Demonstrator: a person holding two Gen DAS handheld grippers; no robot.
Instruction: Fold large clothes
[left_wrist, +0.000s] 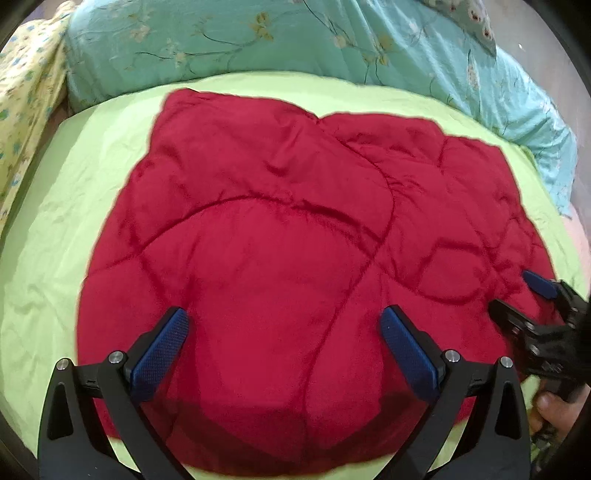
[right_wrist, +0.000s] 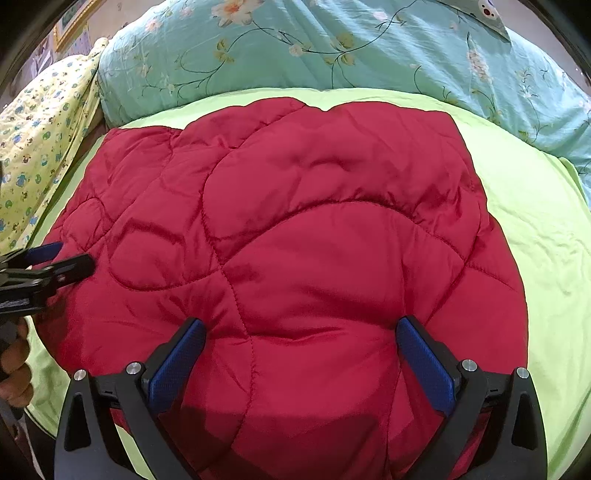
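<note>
Item: red quilted jacket, puffy, slick nylon shell with curved stitched seams. It lies spread flat on the bed, directly ahead of and beneath both my tools, filling the span between their fingers.

Left tool: black frame, blue textured pads, spread wide, nothing in its grip; it hangs over the jacket's near edge. In the right wrist view it shows to that tool's left, pointing over the jacket's left edge.

Right tool: same build, blue dimpled pads, spread wide, holding nothing, over the jacket's near half. In the left wrist view it sits to that tool's right, my hand below it.

Bed sheet: lime green, smooth, lightly creased, around the jacket on all sides.

Quilt: teal, floral vine print, bunched beyond the jacket's far edge.

Yellow cloth: small cartoon print, far left.
</note>
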